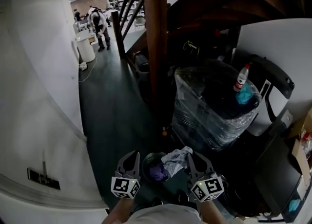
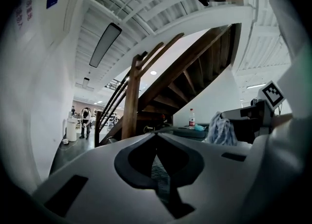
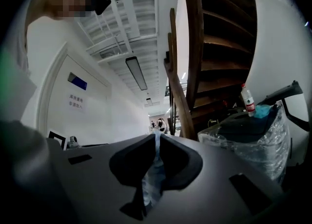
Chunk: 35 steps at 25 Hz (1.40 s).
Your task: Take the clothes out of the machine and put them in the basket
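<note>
My right gripper (image 1: 193,158) is at the bottom of the head view, shut on a pale blue-white cloth (image 1: 177,158). The right gripper view shows that cloth (image 3: 152,174) pinched between the closed jaws (image 3: 157,137). The left gripper (image 1: 130,158) is beside it on the left, its tips meeting with nothing held (image 2: 156,136). Between and below the two grippers is a dark round basket (image 1: 147,165) with a purple garment (image 1: 158,171) inside. The left gripper view shows the pale cloth (image 2: 220,129) hanging at the right. No washing machine is in view.
A wooden stair post (image 1: 155,47) rises straight ahead. A black thing wrapped in clear plastic (image 1: 214,106) stands to its right, with a water bottle (image 1: 242,78) on top. A white wall (image 1: 34,96) curves along the left. People (image 1: 99,28) stand far down the hall.
</note>
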Tool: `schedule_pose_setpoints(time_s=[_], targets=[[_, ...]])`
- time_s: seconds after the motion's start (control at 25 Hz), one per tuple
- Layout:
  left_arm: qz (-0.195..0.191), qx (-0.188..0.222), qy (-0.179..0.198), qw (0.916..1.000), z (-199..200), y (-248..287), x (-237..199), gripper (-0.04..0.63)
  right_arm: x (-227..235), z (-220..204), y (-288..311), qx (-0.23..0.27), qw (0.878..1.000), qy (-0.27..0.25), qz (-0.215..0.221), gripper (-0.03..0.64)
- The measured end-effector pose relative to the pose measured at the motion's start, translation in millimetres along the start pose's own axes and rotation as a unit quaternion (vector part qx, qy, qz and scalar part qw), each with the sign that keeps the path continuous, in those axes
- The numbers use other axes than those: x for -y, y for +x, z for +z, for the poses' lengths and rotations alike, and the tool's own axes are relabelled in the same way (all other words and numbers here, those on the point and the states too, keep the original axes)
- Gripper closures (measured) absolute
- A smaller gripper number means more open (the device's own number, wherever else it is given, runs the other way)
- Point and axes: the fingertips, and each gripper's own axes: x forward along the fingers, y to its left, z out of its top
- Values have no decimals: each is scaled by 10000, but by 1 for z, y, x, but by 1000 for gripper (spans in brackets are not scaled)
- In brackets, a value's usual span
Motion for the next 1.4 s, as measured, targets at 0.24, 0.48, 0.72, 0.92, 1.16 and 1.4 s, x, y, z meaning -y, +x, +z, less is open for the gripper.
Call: schedule_pose_setpoints(time_s=[0.24, 0.48, 0.72, 0.92, 1.16, 1.4], targets=[[884, 132, -7, 9960, 10, 4, 5, 575, 18, 3, 27, -197, 9965, 87, 812, 581], [1623, 195, -101, 9865, 8, 1, 23, 575, 35, 5, 38, -429, 9871, 99, 1537, 581], [2224, 154, -202, 9746, 2, -14, 34, 575, 41, 6, 40, -564, 9772, 112, 2044, 580], [2295, 112, -157, 9731, 6, -19, 37, 575, 38, 9, 42, -558, 9738, 163, 2197, 580], [2134, 38, -180, 9768, 5, -14, 21, 575, 22, 15, 58, -506, 9738, 128, 2212, 580], [1973, 42, -171, 9802, 13, -6, -27, 575, -4, 29, 97, -256, 9758, 118, 2169, 580]])
